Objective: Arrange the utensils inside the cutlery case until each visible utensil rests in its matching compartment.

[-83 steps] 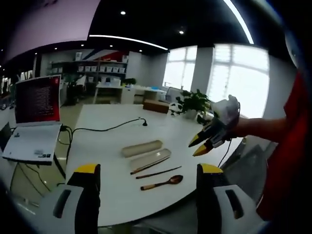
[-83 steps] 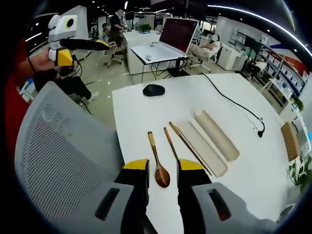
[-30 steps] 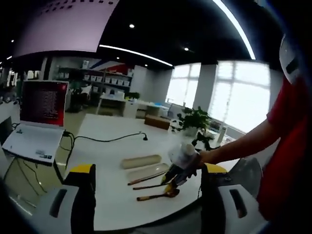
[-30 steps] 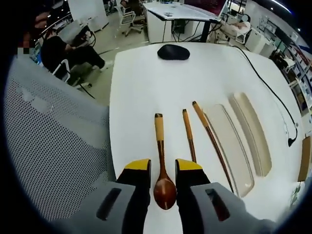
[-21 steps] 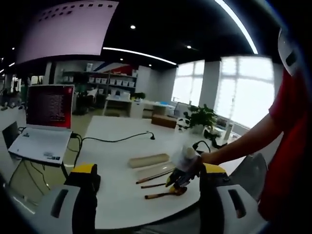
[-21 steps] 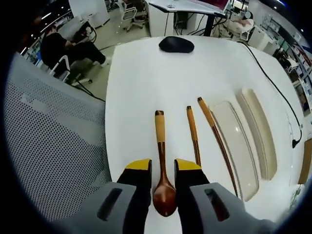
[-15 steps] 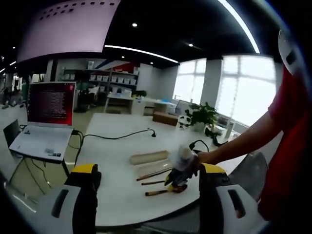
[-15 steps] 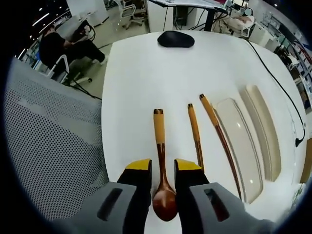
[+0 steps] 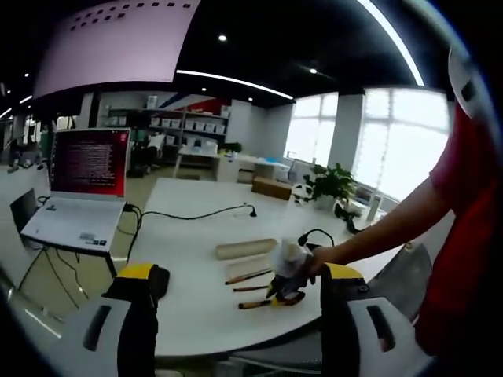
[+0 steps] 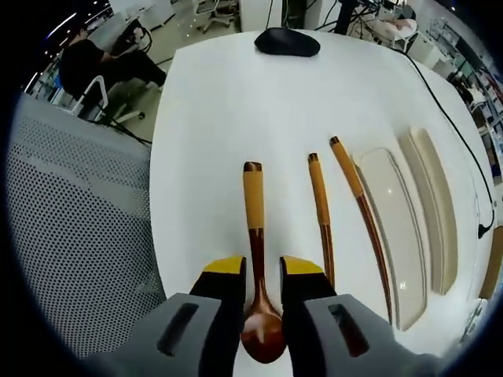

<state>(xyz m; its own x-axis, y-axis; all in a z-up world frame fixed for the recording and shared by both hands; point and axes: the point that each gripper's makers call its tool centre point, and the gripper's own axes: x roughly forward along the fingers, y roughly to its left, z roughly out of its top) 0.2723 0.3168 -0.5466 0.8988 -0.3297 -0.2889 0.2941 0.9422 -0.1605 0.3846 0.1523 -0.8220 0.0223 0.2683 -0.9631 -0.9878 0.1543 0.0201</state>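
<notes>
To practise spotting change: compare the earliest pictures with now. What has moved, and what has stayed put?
The right claw has come down from mid-air to straddle the spoon, not visibly shut. The spoon, two chopsticks and case tray lie where they were.

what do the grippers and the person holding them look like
Both the left gripper and the right gripper have grey moulded jaws with yellow tips and a dark slot in each. In the left gripper view the right gripper's body looks white, and the person wears a red top.
</notes>
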